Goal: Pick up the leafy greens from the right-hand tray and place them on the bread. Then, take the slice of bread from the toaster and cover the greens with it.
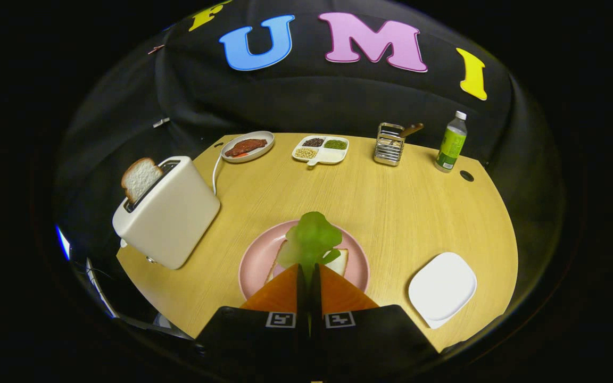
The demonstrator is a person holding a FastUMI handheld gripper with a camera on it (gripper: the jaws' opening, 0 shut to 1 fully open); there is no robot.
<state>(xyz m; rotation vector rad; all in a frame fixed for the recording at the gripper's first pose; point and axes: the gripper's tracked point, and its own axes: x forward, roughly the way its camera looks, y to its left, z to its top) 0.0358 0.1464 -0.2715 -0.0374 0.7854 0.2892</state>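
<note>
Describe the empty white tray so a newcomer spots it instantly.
Start at the pink plate just ahead of the gripper, whose fingers pinch the leafy greens. To its right on the wooden table lies the white tray: square with rounded corners, flat and bare, unlike the divided dish of beans at the back.

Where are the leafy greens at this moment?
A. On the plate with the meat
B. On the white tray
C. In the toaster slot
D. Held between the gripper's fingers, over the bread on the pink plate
D: the gripper is shut on the leafy greens, above the bread on the pink plate.

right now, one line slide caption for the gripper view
Gripper shut on greens over bread on pink plate; toaster holds another slice.
</note>
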